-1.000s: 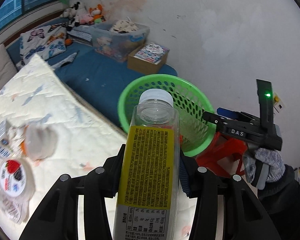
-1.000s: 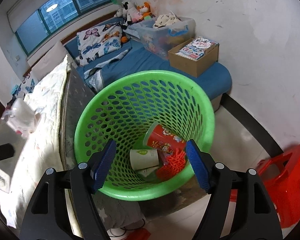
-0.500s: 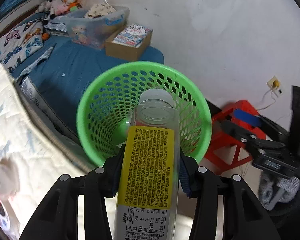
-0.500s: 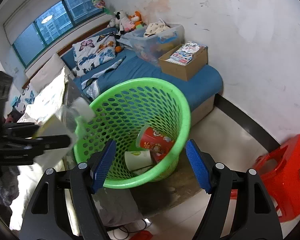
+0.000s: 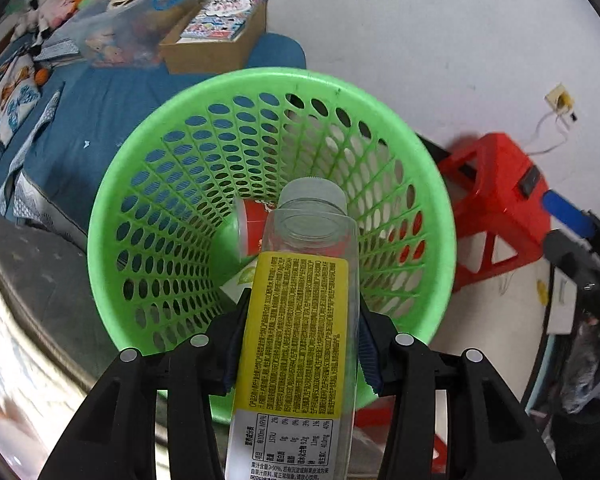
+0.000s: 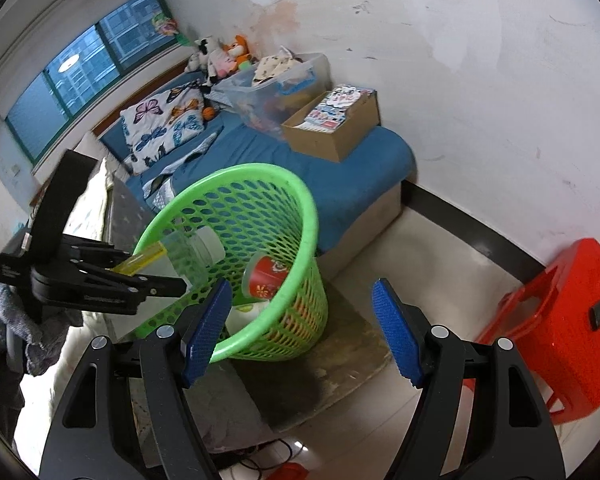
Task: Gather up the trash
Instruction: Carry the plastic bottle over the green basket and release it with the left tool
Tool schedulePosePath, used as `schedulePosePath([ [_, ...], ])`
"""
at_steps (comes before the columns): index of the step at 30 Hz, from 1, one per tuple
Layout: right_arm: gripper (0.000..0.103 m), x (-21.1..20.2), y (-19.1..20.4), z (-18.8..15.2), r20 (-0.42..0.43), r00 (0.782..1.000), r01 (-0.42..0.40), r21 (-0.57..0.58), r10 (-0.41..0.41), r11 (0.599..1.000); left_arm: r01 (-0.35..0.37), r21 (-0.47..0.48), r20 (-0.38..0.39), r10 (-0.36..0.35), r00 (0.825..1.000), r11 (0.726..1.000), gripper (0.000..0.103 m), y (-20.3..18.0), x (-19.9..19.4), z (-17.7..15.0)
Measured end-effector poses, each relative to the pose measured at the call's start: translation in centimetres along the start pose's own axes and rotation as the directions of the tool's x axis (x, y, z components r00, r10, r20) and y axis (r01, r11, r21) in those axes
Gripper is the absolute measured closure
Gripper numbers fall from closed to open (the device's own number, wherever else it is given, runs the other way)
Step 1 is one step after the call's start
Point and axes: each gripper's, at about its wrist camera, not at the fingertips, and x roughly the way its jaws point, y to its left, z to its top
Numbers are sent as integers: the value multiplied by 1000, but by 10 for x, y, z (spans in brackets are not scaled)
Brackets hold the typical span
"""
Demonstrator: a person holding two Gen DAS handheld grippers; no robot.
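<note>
A: What is around the green basket [image 6: 236, 184]?

B: It stands on the floor, touching the bed with the blue cover [image 6: 340, 168], which is at its 12 o'clock in the right wrist view. One red stool [image 6: 556, 320] is at 3 o'clock, well apart. On the bed I count one cardboard box [image 6: 332, 136] with booklets, one clear storage bin [image 6: 276, 80], one butterfly pillow [image 6: 164, 128] and some soft toys at the far end; I cannot count those exactly.

A: And where is the trash?

B: The left tool [image 5: 300, 340] is closed on one clear bottle [image 5: 300, 312] with a yellow label and a white cap. The bottle points down into the mouth of the basket, the cap past the rim. In the right wrist view the same bottle [image 6: 188, 252] is at 9 o'clock of the basket, over its near-left rim.

A: Anything already inside?

B: One red paper cup [image 5: 254, 220] lying on its side, and one white cup [image 6: 240, 316] under it. The bottle hides part of the bottom, so there may be more.

A: The right tool?

B: The right tool [image 6: 302, 332] is wide and holds nothing. Between its blue pads I see only the basket and the floor.
</note>
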Motion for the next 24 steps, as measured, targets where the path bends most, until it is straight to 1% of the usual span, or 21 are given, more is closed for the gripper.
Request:
schedulePosePath([
  [4, 30, -3, -5, -2, 3, 1000, 5, 14, -5, 1000, 2, 59, -51, 1, 999, 998, 57, -8, 12, 7],
  [7, 30, -2, -8, -4, -1, 1000, 6, 22, -6, 1000, -27, 94, -74, 34, 997, 995, 57, -13, 21, 11],
  [8, 30, -1, -9, -5, -3, 1000, 6, 23, -6, 1000, -26, 96, -77, 34, 996, 995, 57, -14, 23, 12],
  [10, 30, -1, -9, -6, -6, 1000, 4, 26, -4, 1000, -16, 89, -73, 22, 997, 996, 51, -14, 23, 15],
  [11, 30, 0, -9, -6, -7, 1000, 3, 27, -3, 1000, -10, 83, -64, 15, 998, 997, 47, -14, 21, 16],
  [15, 30, 0, -7, -7, -9, 1000, -5, 28, 5, 1000, 27, 56, -30, -25, 999, 998, 47, -13, 11, 15],
  [18, 30, -4, -3, -7, -6, 1000, -12, 17, 12, 1000, 25, 32, 10, -25, 1000, 999, 47, -11, -2, 9],
  [21, 30, -8, 4, -6, 1, 1000, -25, 4, 25, 1000, 39, -26, 64, -37, 997, 999, 47, -3, -23, -5],
  [24, 30, -11, 13, -4, 4, 999, -41, -16, 41, 999, 33, -69, 120, -24, 992, 997, 47, 6, -43, -24],
])
